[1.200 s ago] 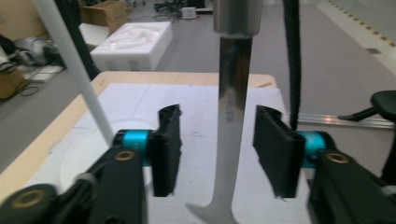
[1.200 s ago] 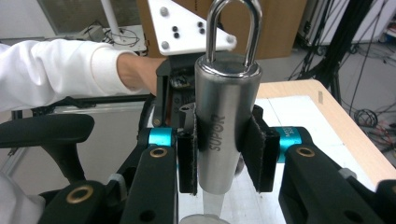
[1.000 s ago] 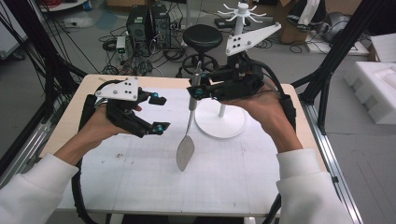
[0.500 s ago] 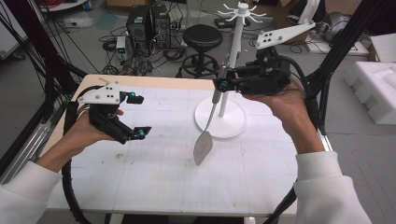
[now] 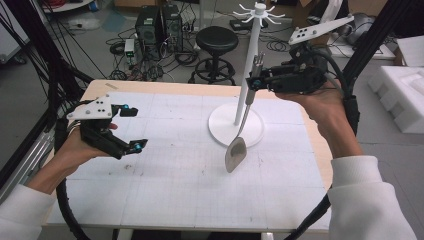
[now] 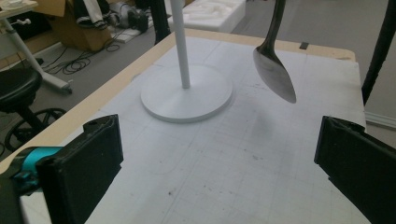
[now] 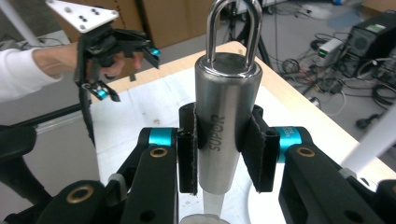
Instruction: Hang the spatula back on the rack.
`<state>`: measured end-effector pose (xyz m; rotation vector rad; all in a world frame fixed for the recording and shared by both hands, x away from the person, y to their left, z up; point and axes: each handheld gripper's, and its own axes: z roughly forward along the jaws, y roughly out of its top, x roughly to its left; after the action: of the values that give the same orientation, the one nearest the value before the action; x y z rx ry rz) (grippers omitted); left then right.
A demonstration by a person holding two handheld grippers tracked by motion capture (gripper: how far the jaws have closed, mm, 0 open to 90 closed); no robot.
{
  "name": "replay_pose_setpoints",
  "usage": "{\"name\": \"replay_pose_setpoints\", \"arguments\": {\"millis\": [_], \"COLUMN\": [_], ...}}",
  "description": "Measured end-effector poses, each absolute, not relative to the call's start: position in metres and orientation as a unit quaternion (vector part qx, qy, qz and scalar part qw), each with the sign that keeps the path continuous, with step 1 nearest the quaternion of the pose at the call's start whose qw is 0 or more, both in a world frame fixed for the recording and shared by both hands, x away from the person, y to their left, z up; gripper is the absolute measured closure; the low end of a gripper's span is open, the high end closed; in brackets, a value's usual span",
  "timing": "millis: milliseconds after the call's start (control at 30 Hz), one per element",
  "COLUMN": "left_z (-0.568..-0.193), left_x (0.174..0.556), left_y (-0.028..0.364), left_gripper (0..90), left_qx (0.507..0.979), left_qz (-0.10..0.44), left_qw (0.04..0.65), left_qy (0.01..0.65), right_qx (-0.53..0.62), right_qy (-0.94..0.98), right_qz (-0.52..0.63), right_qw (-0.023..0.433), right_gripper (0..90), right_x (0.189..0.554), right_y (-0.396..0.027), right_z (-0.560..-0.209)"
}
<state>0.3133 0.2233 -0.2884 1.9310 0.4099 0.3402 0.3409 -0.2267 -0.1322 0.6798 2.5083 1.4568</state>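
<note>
Setting: cluttered lab floor with a stool (image 5: 216, 40) and computer boxes behind a white gridded worktop (image 5: 165, 200).
Spoon (image 5: 236, 152): hanging bowl-down off the worktop, in front of the white rack (image 5: 254, 60); carried toward the rack over the last second, from mid-worktop to just before its round base (image 5: 220, 131).
Right gripper (image 5: 256, 80): fingers (image 7: 187, 154) clamped on the steel handle just under its hanging loop (image 7: 234, 25); grip unchanged.
Left gripper (image 5: 134, 127): fingers (image 6: 86, 158) spread wide with nothing between; just opened fully, drawn back to the left edge.
Meaning: spoon handed over to the right gripper alone; likely next, loop lifted to a hook at the rack top (image 5: 260, 9).
Risk: loop well below the hooks, spoon free to swing.
</note>
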Motion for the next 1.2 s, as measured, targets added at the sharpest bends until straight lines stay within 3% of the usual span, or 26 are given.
{"name": "replay_pose_setpoints", "arguments": {"millis": [533, 1200], "left_z": [-0.329, -0.337], "left_x": [0.3, 0.3], "left_y": [0.251, 0.261], "left_gripper": [1.7, 1.7], "left_qx": [0.796, 0.795], "left_qz": [0.144, 0.134], "left_qw": [0.551, 0.557], "left_qy": [0.204, 0.2], "right_qx": [0.29, 0.321], "right_qy": [0.828, 0.827], "right_qz": [0.467, 0.442], "right_qw": [0.11, 0.13], "right_gripper": [69.8, 69.8], "right_x": [0.37, 0.398], "right_y": [-0.232, -0.228], "right_z": [-0.127, -0.114]}}
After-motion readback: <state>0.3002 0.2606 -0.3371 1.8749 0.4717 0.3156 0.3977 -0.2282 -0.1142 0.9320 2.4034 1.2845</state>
